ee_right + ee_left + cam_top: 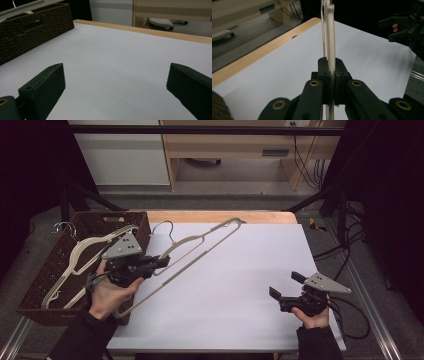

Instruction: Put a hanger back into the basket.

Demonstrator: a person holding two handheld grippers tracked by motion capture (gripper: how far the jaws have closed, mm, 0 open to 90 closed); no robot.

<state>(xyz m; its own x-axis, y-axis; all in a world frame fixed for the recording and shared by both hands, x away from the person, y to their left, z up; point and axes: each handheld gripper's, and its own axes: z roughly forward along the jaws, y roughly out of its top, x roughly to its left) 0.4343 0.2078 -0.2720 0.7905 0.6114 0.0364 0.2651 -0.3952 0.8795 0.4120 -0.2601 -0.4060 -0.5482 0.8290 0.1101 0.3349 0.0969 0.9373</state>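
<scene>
Your left gripper (161, 262) clamps a beige hanger (200, 245) at nine o'clock beside the basket (131, 218), while your right gripper (285, 286) gapes empty at four o'clock.

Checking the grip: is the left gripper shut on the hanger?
Shut. The left gripper has both pads pressed on the hanger bar.
</scene>
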